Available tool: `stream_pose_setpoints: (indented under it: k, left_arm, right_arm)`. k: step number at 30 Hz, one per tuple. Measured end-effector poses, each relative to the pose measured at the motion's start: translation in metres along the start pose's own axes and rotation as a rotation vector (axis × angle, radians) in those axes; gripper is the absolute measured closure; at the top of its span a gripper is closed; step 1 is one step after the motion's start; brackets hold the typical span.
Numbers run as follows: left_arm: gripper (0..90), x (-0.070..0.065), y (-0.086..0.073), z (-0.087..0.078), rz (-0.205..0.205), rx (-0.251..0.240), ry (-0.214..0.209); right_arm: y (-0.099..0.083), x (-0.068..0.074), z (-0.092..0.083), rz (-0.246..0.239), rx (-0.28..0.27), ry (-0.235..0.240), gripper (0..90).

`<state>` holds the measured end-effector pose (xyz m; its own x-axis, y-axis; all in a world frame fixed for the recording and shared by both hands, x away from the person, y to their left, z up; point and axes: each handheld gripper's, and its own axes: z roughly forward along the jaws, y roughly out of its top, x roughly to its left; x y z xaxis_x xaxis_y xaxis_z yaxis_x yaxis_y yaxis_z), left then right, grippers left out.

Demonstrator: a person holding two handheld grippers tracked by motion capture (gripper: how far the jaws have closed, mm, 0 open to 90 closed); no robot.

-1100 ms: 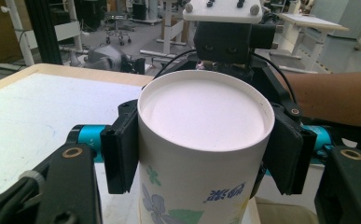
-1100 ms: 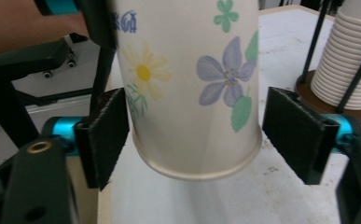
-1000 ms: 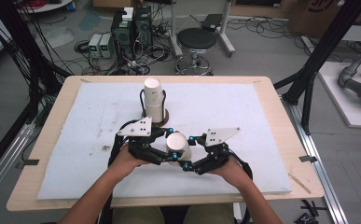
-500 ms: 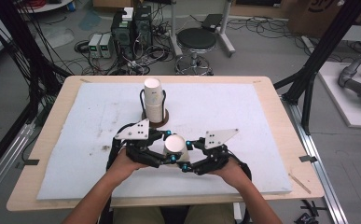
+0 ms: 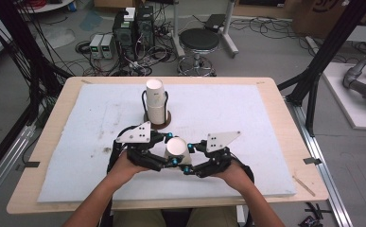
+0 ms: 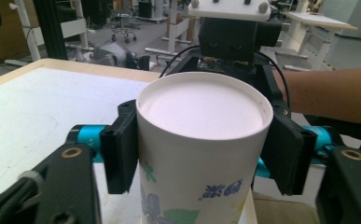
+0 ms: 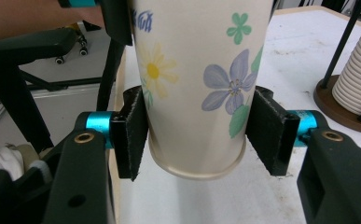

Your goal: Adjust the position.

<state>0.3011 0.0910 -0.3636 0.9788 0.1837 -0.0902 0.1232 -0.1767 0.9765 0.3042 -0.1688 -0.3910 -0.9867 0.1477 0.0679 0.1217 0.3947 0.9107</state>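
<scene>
No legible text; blurred blue characters on the paper cup [image 6: 201, 154]

Hanging upright and mouth-up above the white surface [image 5: 265, 142], clamped on both sides: white paper cup [image 5: 176, 148] printed with blue and yellow flowers.

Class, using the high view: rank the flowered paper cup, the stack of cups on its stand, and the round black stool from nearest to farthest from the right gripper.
1. Flowered paper cup: held between the jaws of the right gripper.
2. Stack of cups: mid-table, on its stand, beyond and left.
3. Round black stool: on the floor past the table's far edge.
</scene>
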Motion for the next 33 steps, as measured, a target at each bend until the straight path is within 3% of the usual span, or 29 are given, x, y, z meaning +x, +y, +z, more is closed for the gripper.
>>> stream_pose_setpoints:
  k: [3,4,9,16,25,33]
  left_arm:
    - [17.0,0.0,0.001,0.0,-0.027,0.021,0.037]
    - [15.3,0.0,0.001,0.0,-0.027,0.027,0.035]
    - [15.3,0.0,0.004,-0.003,-0.022,0.052,0.042]
    - [15.4,0.003,0.015,-0.007,-0.009,0.135,0.023]
    - [15.9,0.004,0.023,-0.002,0.015,0.246,0.004]
    - [18.2,0.005,0.027,0.004,0.024,0.306,-0.013]
  right_arm:
    - [0.0,-0.001,0.0,0.0,0.012,0.003,43.0]
    - [-0.001,-0.001,0.0,-0.003,0.015,-0.002,43.1]
    - [0.001,-0.004,-0.003,-0.004,0.042,-0.013,43.3]
    - [0.01,-0.007,-0.009,-0.073,0.155,-0.035,43.4]
    - [0.023,-0.008,-0.014,-0.123,0.267,-0.039,43.3]
    - [0.033,-0.007,-0.011,-0.168,0.387,-0.041,43.0]
